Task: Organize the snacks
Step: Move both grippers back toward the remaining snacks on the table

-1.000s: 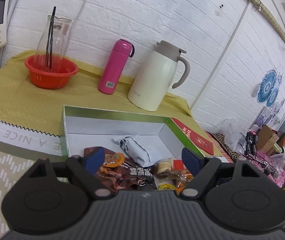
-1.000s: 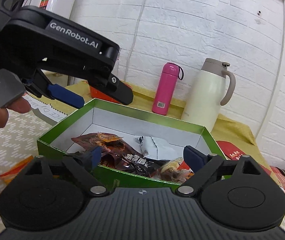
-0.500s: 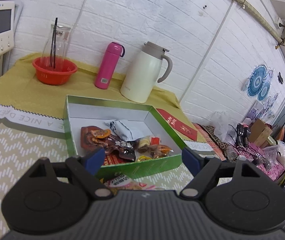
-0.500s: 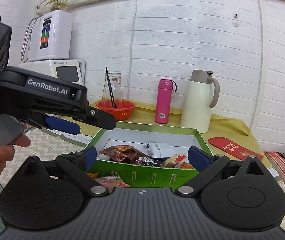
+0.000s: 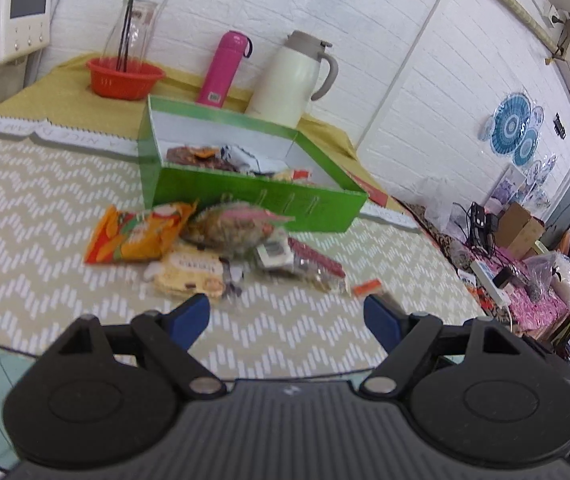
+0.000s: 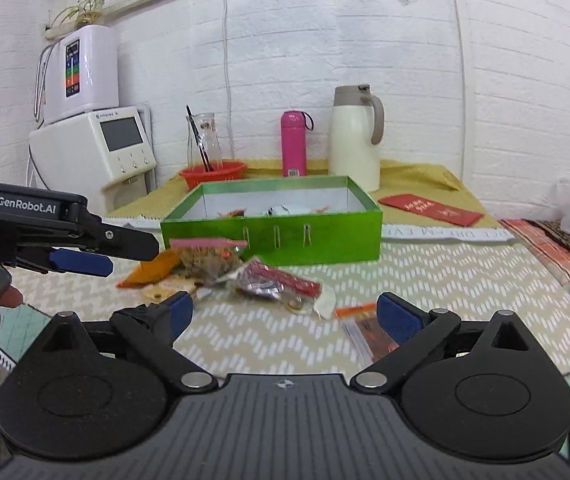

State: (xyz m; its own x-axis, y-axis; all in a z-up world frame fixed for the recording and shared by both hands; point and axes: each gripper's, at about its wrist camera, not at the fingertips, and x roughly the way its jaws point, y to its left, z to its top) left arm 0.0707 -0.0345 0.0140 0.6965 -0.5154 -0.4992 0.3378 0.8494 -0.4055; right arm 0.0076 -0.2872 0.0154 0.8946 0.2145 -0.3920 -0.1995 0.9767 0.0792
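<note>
Left to right, snacks first. Orange bag [image 5: 137,236] lies flat on the zigzag cloth [image 5: 25,216], leftmost of the pile. Just right of it a clear mixed-snack bag [image 5: 233,228] with pink top strip sits against the front wall of the green box [image 5: 245,196]. Pale cookie pack [image 5: 189,270] lies in front of those two, touching both. Next right, a red-strip pack [image 5: 313,266], then a small orange wrapper [image 5: 367,287] on its own, near the right edge of the pile. One more flat pack [image 6: 369,334] shows only in the right wrist view, partly behind the right gripper's finger.

Box is open-topped and holds several wrapped snacks [image 5: 221,156]; details too blurred to sort.

Behind the box: red bowl [image 5: 125,78] with a glass carafe [image 5: 133,32] in it, pink bottle [image 5: 225,68], cream jug [image 5: 291,80]. Red envelope [image 6: 431,210] lies right of the box on the yellow cloth.

Left gripper [image 5: 287,316]: fingers spread wide, nothing between them, above the cloth short of the pile.
Right gripper [image 6: 285,316]: fingers also spread wide, nothing held, near the pile's front edge.
</note>
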